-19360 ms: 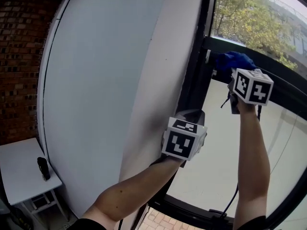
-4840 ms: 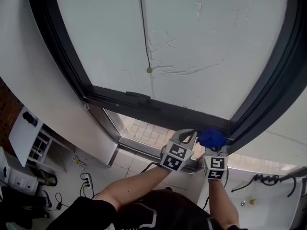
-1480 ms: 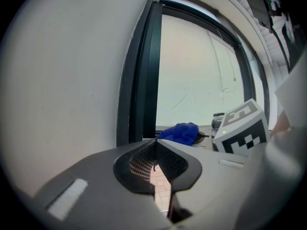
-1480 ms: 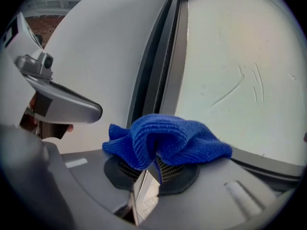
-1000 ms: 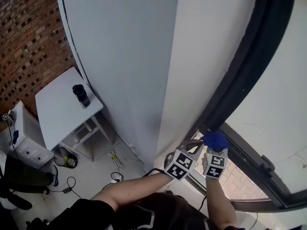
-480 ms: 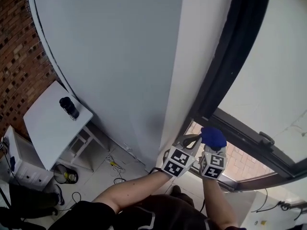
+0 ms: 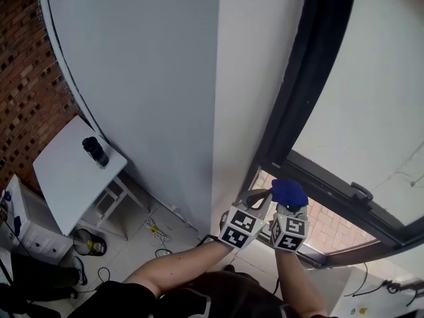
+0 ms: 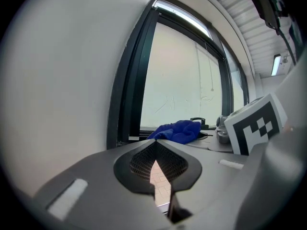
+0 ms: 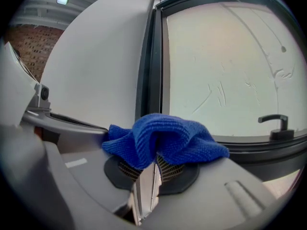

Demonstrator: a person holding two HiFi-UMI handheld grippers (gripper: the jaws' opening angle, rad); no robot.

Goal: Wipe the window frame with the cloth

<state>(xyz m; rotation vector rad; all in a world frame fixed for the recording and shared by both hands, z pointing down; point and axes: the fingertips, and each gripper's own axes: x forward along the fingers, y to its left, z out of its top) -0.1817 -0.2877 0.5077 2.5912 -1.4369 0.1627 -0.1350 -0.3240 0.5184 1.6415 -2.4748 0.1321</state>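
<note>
Right claw [image 9: 153,169] pinching cloth [image 9: 163,135] near window frame [image 9: 152,66], left claw [image 8: 156,162] closed

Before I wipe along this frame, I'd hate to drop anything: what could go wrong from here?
1. The right gripper pinches only a fold of the blue cloth; dragging along the dark window frame could pull it loose.
2. The shut, empty left gripper sits close beside it, so the two might knock together.
3. The window handle may snag loose cloth.

Wall [image 7: 252,78] hems the left; window frame [image 7: 318,65] (handle [image 7: 360,192] jutting) blocks ahead.
</note>
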